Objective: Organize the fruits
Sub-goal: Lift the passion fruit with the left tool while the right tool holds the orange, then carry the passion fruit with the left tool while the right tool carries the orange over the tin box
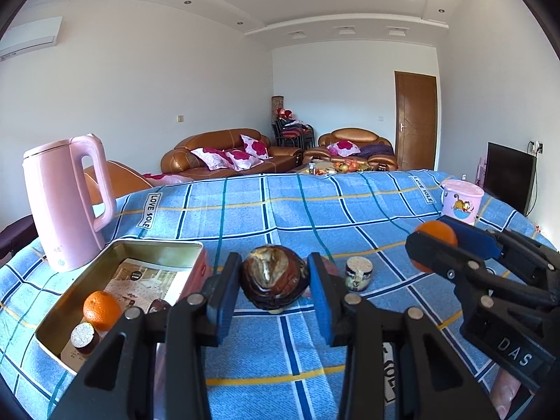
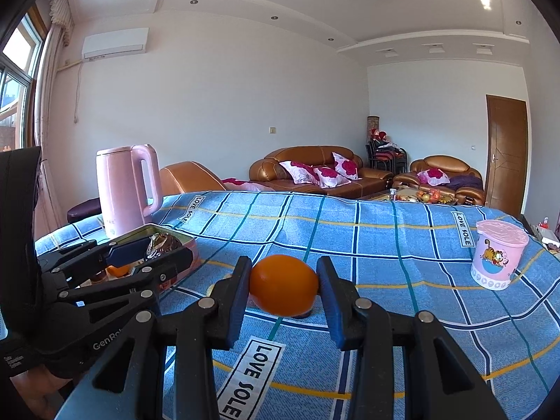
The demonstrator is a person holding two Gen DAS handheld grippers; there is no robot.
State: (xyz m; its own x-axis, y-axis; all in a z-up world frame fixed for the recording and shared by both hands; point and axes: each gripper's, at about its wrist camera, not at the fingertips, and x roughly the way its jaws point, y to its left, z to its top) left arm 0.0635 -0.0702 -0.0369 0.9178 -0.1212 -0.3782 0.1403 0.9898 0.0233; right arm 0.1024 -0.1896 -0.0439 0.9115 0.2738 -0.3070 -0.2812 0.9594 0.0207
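While both grippers hover over the blue plaid cloth (image 1: 315, 210) on the tabletop, each has fruit in its jaws. Left gripper (image 1: 274, 280): jaws closed on a dark brown, wrinkled fruit (image 1: 274, 276) with a pale patch on its upper face, held just above the cloth, right of the open tin (image 1: 154, 252). From the right wrist view the same brown fruit (image 2: 164, 245) shows glossy between the left gripper's blue pads, over the tin's near corner. Right gripper (image 2: 284, 288): jaws clamped on an orange (image 2: 284, 288), pads touching both of its sides, raised a little off the cloth; in the left wrist view that orange (image 1: 435, 241) sits to the right, well apart from the tin. Inside the tin: a second orange (image 1: 101, 309) at the near end, a small dark piece with a speckled cut face (image 1: 84, 336) just beside it, both on printed paper lining the bottom. Another small speckled-topped piece (image 1: 357, 273) stands on the cloth just right of the left gripper's right pad. Pink kettle (image 1: 66, 203) stands behind the tin, near the far left edge. Pink lidded cup (image 2: 498, 257) with a cartoon cat stands at far right, well apart from everything else.
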